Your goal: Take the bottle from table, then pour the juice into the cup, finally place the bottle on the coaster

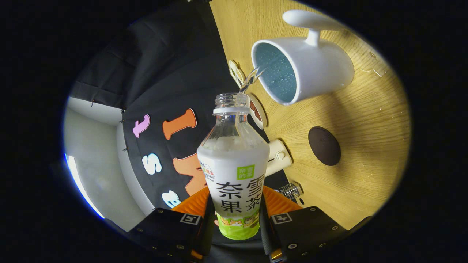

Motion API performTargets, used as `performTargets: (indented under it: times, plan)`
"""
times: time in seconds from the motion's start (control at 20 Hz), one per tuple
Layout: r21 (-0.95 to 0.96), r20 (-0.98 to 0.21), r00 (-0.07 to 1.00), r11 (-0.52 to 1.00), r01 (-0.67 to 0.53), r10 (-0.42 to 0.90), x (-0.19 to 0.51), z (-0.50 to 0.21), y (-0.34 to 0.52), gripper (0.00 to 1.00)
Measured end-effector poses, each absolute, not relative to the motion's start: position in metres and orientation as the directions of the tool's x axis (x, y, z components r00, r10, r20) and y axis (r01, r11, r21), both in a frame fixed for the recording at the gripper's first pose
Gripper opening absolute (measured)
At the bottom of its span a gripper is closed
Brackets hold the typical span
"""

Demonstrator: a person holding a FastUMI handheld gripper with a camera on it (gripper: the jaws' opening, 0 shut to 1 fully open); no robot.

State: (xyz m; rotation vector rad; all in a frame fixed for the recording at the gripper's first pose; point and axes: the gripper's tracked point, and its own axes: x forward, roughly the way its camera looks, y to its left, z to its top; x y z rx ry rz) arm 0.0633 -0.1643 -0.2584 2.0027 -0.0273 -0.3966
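Pour step in hand: our hand-held gripper (237,223) clamps the tilted bottle (234,171), a thin stream entering the cup (301,65) on the counter (365,120); next we right it for the dark coaster (324,145).

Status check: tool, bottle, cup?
Tool shut on bottle, tilted. Stream running from bottle mouth into white cup. Coaster bare beside the cup. Nothing blocking.

Hand-held gripper (237,219) is rolled hard to one side, so the scene ahead of it appears turned on edge. Its two fingers (175,226) stand close together, one on each flank of the bottle (234,171), both pressing its lower body. Grip is closed and firm, the bottle's neck pointing forward beyond the fingertips.
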Motion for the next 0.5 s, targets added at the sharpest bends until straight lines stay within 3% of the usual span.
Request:
performTargets:
  times: [0.5]
  plan:
    - [0.848, -0.25, 0.946, -0.519, 0.112, -0.204, 0.0651, -0.2488, -0.1748, 0.55]
